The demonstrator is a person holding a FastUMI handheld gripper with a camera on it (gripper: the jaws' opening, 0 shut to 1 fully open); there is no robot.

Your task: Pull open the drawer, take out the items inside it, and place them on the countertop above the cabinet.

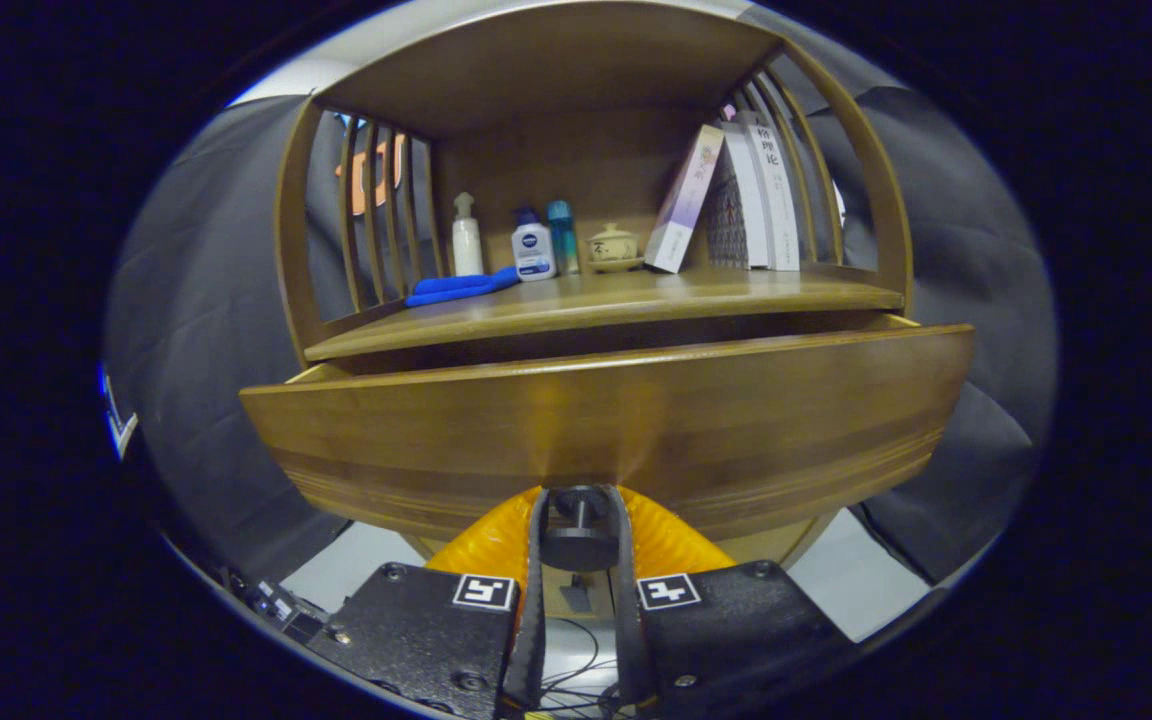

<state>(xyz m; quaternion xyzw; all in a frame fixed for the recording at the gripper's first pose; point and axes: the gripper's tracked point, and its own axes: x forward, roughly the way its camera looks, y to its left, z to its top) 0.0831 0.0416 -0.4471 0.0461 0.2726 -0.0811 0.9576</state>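
Gripper view: gripper [578, 515] pinching dark knob [578, 530] of wooden drawer [606, 420], partly out. Stiff, probably heavy; knob the sole hold.

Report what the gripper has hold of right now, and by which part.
The hand-held gripper is shut on the drawer knob, its two fingers pressing the knob's sides at the front of the partly pulled-out drawer.

Brown wood-grain drawer [606, 420] and countertop [616, 300]. Black knob [579, 520] between orange fingers [496, 535] with black pads. Black gripper [579, 505] body bearing two black-and-white square markers [669, 590]. Blue cloth [461, 287]; white bottle [466, 240]; white-and-blue bottle [533, 247]; teal bottle [563, 235]; beige lidded cup [613, 245]; pale lilac book [684, 198].
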